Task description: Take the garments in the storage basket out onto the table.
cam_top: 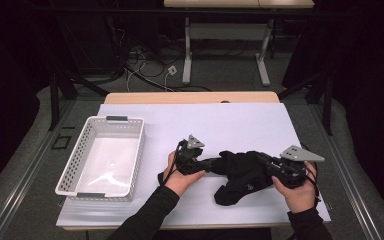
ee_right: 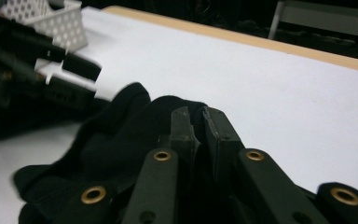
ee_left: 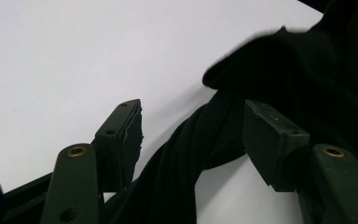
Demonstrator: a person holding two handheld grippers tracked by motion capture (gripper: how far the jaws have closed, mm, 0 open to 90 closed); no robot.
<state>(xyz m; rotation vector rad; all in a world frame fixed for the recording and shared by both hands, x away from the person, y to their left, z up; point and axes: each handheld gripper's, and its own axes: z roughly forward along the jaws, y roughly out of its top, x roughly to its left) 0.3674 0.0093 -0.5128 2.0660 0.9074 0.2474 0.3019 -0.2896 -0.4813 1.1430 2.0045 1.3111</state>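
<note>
A black garment (cam_top: 237,175) lies crumpled on the white table cover (cam_top: 230,125), at the near middle. My left gripper (cam_top: 207,166) points right at the garment's left end. In the left gripper view its jaws (ee_left: 193,112) stand apart with a twisted strip of the black cloth (ee_left: 177,163) running between them, and the pads do not press on it. My right gripper (cam_top: 258,161) comes in from the right. In the right gripper view its jaws (ee_right: 196,112) are pinched together on a fold of the garment (ee_right: 121,135). The left gripper (ee_right: 65,74) shows farther off there, blurred.
A white perforated basket (cam_top: 115,119) stands empty at the left of the table, also at the top left as basket (ee_right: 51,18) in the right gripper view. The wooden table edge (cam_top: 190,97) runs along the far side. Bare white cover lies behind the garment.
</note>
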